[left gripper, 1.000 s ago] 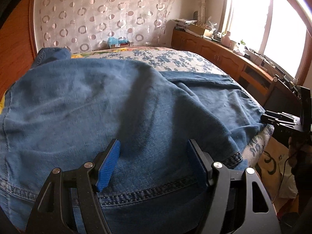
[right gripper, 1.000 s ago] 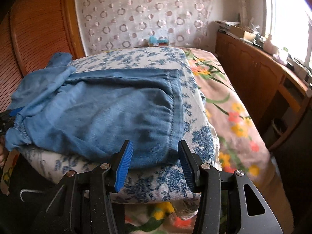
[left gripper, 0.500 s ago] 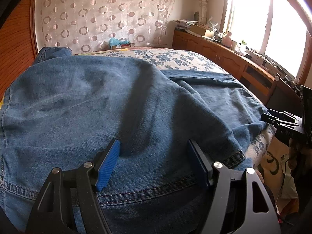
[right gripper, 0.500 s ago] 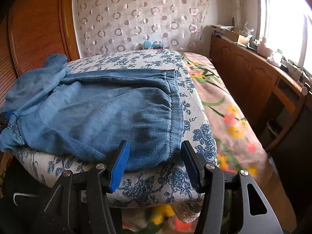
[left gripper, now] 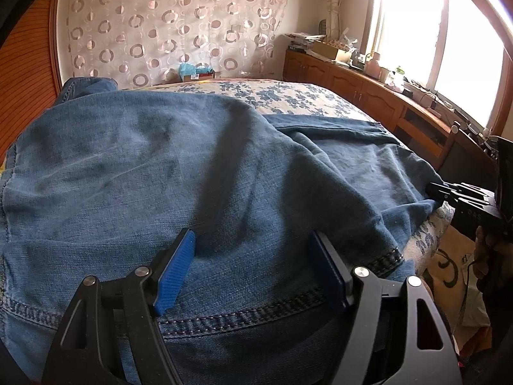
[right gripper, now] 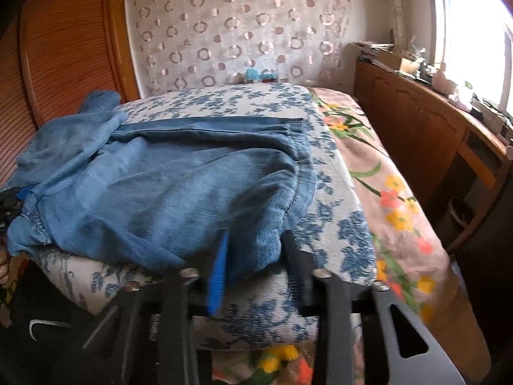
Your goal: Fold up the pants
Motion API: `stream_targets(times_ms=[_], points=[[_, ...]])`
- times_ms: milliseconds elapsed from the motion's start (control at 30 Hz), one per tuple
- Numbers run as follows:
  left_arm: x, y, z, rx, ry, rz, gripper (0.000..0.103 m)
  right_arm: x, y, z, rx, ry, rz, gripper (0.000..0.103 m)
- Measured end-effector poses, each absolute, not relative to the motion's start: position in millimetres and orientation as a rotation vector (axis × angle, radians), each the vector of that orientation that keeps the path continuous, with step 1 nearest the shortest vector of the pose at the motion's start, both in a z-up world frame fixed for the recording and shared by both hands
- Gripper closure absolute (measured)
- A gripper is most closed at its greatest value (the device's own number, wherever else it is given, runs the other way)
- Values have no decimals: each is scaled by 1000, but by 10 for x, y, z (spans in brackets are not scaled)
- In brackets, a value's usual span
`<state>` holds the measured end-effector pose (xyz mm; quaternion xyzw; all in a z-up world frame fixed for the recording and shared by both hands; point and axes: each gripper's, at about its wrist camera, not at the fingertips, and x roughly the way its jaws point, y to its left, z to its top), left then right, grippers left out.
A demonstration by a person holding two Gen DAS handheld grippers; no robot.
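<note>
Blue denim pants lie spread over the bed, waistband seam nearest in the left wrist view. My left gripper hovers open above the waist area, with its blue pads apart and the denim under them. In the right wrist view the leg end rests on a floral cushion. My right gripper is closing on the hem corner, which bunches up between the pads. That gripper also shows at the denim's right edge in the left wrist view.
The blue-flowered cushion cover lies on a bed with a pink flowered sheet. A wooden cabinet with clutter runs under the window on the right. A wooden panel stands at the left, and a patterned curtain hangs behind.
My right gripper's jaws have narrowed onto the hem corner, and the fabric there has bunched and lifted. The left gripper stays open in the same spot.
</note>
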<state>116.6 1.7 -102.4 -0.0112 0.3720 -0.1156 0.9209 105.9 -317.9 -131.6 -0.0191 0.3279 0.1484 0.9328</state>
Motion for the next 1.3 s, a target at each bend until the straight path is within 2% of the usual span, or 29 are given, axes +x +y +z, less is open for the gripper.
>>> stream_targets(times_ms=[67, 167, 433, 867, 1267, 1300], points=[[1153, 48, -1013, -26, 765, -239, 29, 1063, -3172, -1284, -28, 663, 324, 88], [1153, 75, -978, -28, 763, -234, 29, 1059, -3140, -1190, -16, 638, 353, 90], [1036, 230, -754, -35, 702, -224, 29, 1030, -2950, -770, -4, 544, 458, 91], [809, 678, -585, -77, 641, -149, 28, 833, -2038, -3, -93, 372, 704, 91], [716, 949, -636, -117, 640, -104, 28, 803, -1369, -7, -176, 410, 869, 91], [705, 952, -644, -118, 641, -103, 28, 829, -1372, -6, -188, 417, 865, 84]])
